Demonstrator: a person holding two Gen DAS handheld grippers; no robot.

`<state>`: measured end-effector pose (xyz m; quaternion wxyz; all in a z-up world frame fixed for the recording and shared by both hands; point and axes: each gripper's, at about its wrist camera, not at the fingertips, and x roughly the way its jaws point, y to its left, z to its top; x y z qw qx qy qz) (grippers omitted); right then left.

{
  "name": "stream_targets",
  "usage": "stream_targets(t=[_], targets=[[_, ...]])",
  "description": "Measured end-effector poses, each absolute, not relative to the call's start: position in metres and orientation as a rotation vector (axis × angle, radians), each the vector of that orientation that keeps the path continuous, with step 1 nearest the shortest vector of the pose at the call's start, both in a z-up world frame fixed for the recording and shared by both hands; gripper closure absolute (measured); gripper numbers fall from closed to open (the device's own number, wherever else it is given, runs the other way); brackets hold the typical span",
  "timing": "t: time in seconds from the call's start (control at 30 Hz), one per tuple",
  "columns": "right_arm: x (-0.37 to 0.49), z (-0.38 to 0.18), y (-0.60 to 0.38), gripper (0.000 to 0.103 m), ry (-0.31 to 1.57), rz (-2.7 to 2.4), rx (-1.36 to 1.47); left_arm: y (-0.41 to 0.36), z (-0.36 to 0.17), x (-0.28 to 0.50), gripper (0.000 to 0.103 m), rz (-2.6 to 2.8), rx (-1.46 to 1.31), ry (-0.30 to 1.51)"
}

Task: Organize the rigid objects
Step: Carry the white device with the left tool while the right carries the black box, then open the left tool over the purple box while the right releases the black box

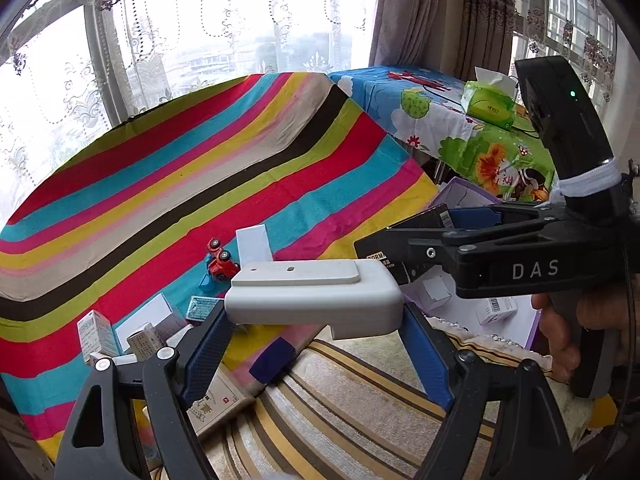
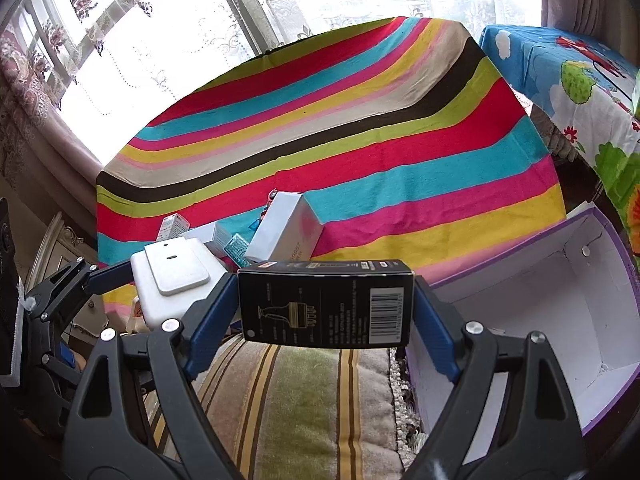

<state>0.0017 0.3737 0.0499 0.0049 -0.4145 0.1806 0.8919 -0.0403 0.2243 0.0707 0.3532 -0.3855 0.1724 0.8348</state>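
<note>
A: Over the striped cushion [image 2: 304, 392], near the edge of the table, what is each tool doing?

B: The right gripper [image 2: 324, 304] clamps a black box [image 2: 324, 304] by its two short ends, blue pads [image 2: 208, 320] pressed against both. The box sits level, barcode towards the right. The left gripper [image 1: 316, 344] grips a grey block [image 1: 316, 300] the same way, a flat plate with two small holes on its top face.

A: So both are off the table?

B: Yes, both are held in the air above the cushion, just off the near edge of the striped cloth [image 1: 200, 168]. From the right wrist view the grey block hangs just left of the black box; I cannot tell whether they touch.

A: What lies on the cloth?

B: A cluster near the near-left part: a white box [image 2: 286, 228] lying tilted, a red toy car [image 1: 219, 262] on its side beside it, a small teal box [image 2: 237, 249], and a few small cartons [image 1: 98, 334] farther left.

A: And to the right?

B: An open purple-edged box [image 2: 552, 304] with a white inside, just right of the cushion. From the left wrist view a couple of small white cartons [image 1: 496, 308] lie in it. A hand [image 1: 568, 332] grips the right tool's handle there. Farther right, a second table with a cartoon cloth [image 1: 440, 120] carries a green tissue pack [image 1: 488, 104].
</note>
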Motion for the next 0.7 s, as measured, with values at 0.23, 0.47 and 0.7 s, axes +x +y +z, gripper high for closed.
stream_targets(t=[0.23, 0.47, 0.7], targets=[[0.032, 0.034, 0.418, 0.017, 0.634, 2.699, -1.28, 0.275, 0.062, -0.023, 0.02, 2.058, -0.995, 0.496], [0.061, 0.02, 0.458, 0.017, 0.706, 2.607, -1.254, 0.315, 0.051, -0.011, 0.02, 1.962, -1.003, 0.544], [0.079, 0.003, 0.484, 0.016, 0.753, 2.524, -1.252, 0.338, 0.046, -0.003, 0.02, 1.909, -1.004, 0.548]])
